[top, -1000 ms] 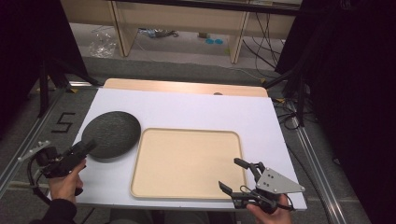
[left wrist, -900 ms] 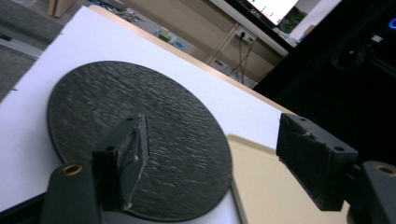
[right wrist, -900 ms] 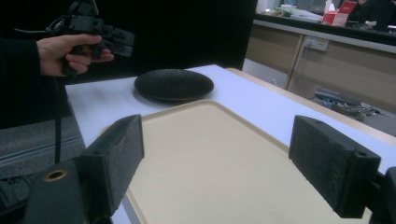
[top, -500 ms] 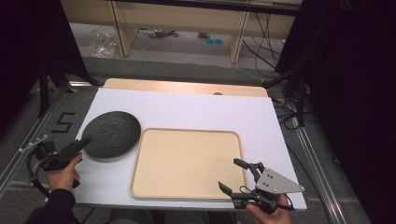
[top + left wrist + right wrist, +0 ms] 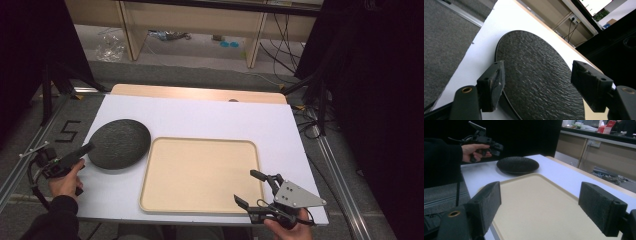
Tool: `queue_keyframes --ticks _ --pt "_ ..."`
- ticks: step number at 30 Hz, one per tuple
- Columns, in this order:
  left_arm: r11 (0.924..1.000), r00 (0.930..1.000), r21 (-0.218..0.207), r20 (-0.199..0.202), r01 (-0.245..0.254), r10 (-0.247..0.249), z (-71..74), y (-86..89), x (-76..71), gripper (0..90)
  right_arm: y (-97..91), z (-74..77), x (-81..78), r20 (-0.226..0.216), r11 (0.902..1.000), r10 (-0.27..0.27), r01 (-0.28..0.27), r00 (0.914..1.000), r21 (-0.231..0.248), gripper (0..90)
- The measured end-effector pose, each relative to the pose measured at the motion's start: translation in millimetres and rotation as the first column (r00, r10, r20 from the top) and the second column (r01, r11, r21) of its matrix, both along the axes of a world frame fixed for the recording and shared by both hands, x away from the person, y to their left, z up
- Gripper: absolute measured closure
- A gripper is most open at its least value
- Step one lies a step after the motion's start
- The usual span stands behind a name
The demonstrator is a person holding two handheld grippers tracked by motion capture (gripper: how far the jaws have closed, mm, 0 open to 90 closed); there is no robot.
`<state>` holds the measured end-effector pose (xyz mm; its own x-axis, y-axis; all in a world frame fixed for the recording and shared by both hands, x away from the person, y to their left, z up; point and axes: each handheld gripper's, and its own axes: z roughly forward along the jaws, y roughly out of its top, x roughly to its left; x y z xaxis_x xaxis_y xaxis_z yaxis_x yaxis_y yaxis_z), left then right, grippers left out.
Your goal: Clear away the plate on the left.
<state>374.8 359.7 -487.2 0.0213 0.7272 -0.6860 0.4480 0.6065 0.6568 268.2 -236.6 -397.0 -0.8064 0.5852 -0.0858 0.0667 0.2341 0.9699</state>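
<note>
Plate [image 5: 119,143]: dark, near the table's [image 5: 210,115] left edge, beside the tray [image 5: 200,172]
Left gripper [image 5: 537,75]: jaws spread, closing slightly, straddling the plate's near rim; nothing pinched
Right gripper [image 5: 256,189]: released, empty, at the tray's near-right corner
Tip: seat one jaw under the rim before clamping

This looks like a lab room for filming tests. The counter [image 5: 210,117] has a white top and sits in a metal frame [image 5: 340,170]. Black curtains [image 5: 380,75] hang at the sides, cables [image 5: 285,40] lie on the grey carpet, and wooden benches [image 5: 200,20] stand behind.
</note>
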Motion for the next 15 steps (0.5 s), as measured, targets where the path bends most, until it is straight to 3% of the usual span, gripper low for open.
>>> queue_keyframes --ticks 2,3,11,15 --pt "1.0 0.9998 -0.009 -0.018 -0.003 0.003 -1.2 1.2 1.7 29.6 -0.1 0.2 -0.1 -0.004 1.0 0.004 -0.004 1.0 -0.004 19.4" --pt "0.9998 1.0 -0.022 -0.007 0.002 -0.002 -2.5 1.8 3.5 29.7 0.4 -0.6 0.5 0.005 1.0 0.005 -0.005 1.0 0.002 19.4" --pt "0.9994 0.9984 -0.014 -0.047 -0.033 0.032 -8.4 7.5 11.3 29.9 0.3 0.0 0.3 0.004 1.0 0.004 -0.004 1.0 0.0 19.5" --pt "0.9992 0.9985 -0.029 -0.047 -0.029 0.028 -10.8 8.6 13.3 30.3 0.7 -0.5 0.4 0.004 0.9999 0.014 -0.014 0.9999 0.0 19.7"
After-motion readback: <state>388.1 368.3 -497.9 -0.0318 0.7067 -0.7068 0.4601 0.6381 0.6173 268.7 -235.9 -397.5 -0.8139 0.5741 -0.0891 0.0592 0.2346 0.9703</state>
